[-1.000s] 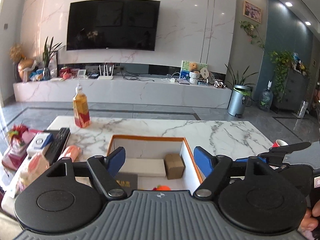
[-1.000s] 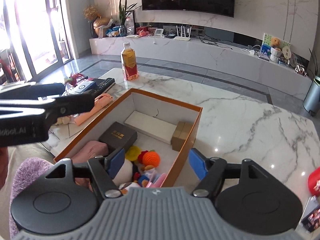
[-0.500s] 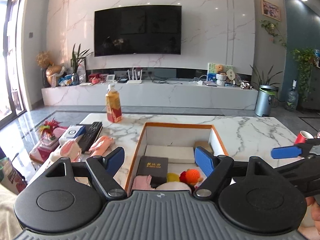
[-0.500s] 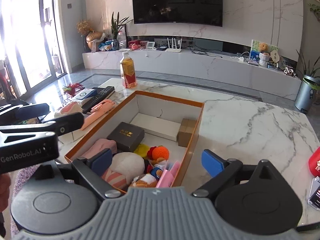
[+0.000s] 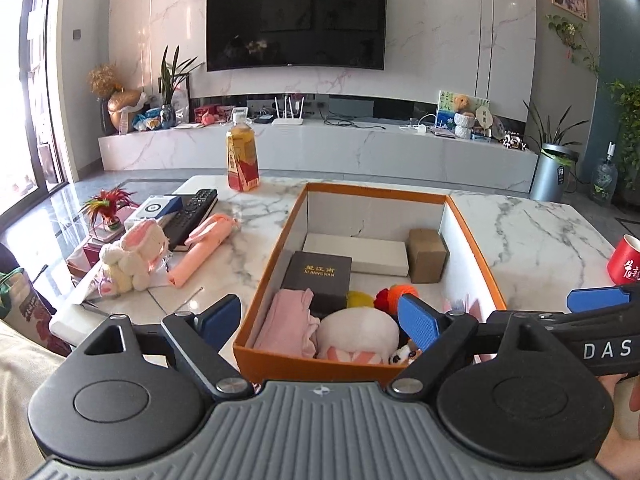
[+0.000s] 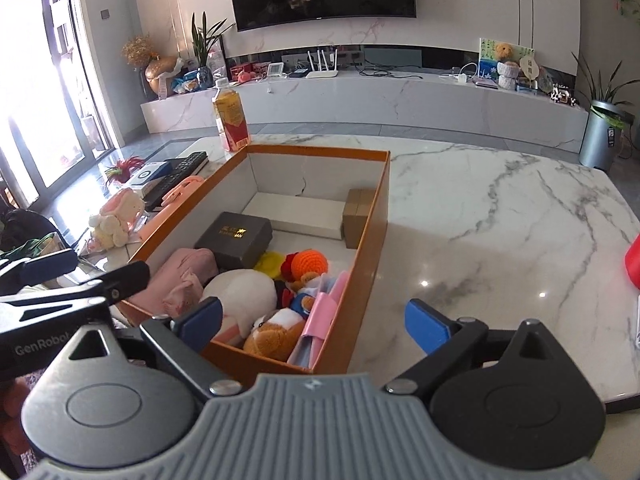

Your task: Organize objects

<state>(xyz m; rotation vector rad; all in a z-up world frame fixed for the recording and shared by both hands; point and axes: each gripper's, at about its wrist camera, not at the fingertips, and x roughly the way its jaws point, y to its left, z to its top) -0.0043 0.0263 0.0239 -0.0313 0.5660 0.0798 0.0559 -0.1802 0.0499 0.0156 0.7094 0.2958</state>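
1. The orange box (image 5: pixel 360 354) is set on the marble table (image 6: pixel 500 216), already partly filled: a dark gift box (image 5: pixel 318 276), a white flat box (image 5: pixel 356 254) and a small cardboard box (image 5: pixel 427 255) toward its far wall, soft toys (image 6: pixel 244 300) at its near end.
2. Loose things are seen left of the box: a plush rabbit (image 5: pixel 132 254), a pink pouch (image 5: pixel 204 248), a remote (image 5: pixel 194 216), a drink bottle (image 5: pixel 241 156) beyond.
3. The left gripper (image 5: pixel 320 316) is held released over the box's near-left corner, its jaws having just been opening with nothing gripped.
4. The right gripper (image 6: pixel 316 320) is likewise spread wide over the near-right wall, empty.
5. A risk is judged: the thin wall could be snagged by a finger and the box dragged, or the bottle toppled.
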